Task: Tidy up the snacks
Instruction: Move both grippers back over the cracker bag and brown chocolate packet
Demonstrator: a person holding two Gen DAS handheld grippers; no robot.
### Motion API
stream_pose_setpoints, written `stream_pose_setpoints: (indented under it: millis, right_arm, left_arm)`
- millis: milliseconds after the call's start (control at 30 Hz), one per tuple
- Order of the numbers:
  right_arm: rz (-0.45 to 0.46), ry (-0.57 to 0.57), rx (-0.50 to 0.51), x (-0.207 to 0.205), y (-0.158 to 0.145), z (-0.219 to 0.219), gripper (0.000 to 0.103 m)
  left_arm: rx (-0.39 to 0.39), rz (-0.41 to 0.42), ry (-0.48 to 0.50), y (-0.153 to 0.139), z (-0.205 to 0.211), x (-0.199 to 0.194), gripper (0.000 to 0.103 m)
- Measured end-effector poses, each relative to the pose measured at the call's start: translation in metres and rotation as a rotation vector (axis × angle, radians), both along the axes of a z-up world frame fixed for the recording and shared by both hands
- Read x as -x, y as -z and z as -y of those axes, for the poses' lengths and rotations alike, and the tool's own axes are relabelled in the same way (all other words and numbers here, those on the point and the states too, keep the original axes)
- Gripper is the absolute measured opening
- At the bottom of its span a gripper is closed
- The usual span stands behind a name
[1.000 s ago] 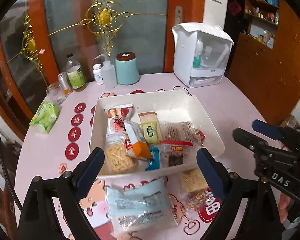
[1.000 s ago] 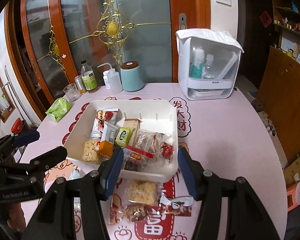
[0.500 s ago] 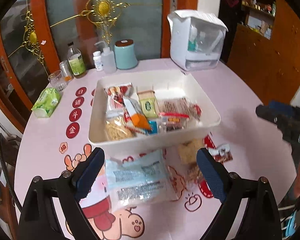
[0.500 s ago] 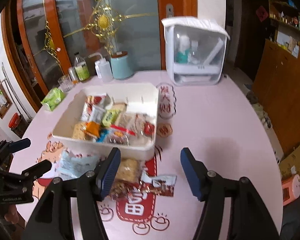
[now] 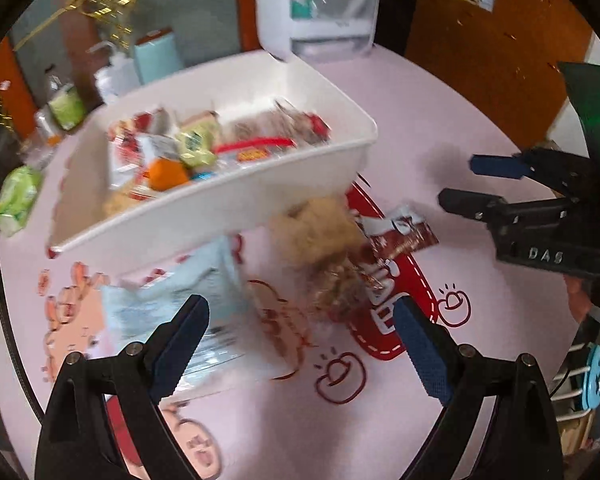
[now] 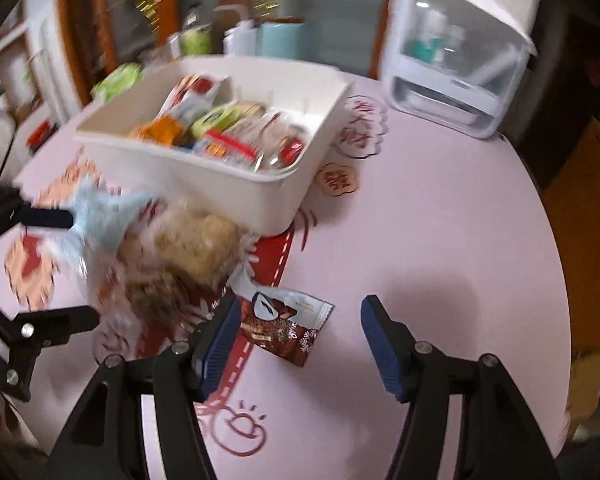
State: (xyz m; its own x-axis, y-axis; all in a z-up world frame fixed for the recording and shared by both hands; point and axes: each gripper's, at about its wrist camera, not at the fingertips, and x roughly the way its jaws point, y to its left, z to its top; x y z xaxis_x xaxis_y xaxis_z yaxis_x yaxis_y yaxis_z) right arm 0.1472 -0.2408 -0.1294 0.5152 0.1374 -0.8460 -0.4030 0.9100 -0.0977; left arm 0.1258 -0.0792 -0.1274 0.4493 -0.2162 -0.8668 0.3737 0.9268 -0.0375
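Left wrist view first: the left claw stands wide open, nothing between its blue pads, hanging just above the round pink bench with red cartoon prints. One pad sits over a pale blue plastic snack bag; whether it touches, I cannot tell. Ahead, one white rectangular plastic bin lies on the bench, packed with mixed wrapped snacks, too blurred to count. In front of the bin lie four loose snacks: the blue bag, a clear pack of pale yellow puffed snack, a clear pack of brown snack, and a dark red foil sachet. The yellow and brown packs touch. Off to the side hovers the right claw, jaws apart.

Over to the right wrist view: the right claw is about half open, its jaws having just been widening, and it grips nothing. The dark red foil sachet lies on the bench between the pads, touching or just beside one pad. Beyond it, the yellow puffed pack and the brown pack, both blurred, then the blue bag with the left claw at it. The white bin sits behind, one white and clear lidded container at the far edge.
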Motion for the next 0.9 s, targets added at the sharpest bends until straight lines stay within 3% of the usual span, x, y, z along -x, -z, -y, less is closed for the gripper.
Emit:
stream_pose_setpoints:
  millis: [200,467,900]
  right_arm:
    - [-0.048,-0.160,0.033,-0.010,0.026,-0.004,0.063]
    - [-0.100,-0.319,0.051,-0.020,0.049,-0.013,0.063]
    - [-0.211,-0.411,-0.016,-0.039,0.053,-0.016,0.063]
  left_arm:
    - [-0.015,-0.082,0.020,0.039,0.020,-0.015,0.093]
    - [-0.006,-0.136,-0.002,0.062,0.023,-0.030,0.090]
    - [0.017,-0.185,0.013,0.075,0.022,-0.052,0.090]
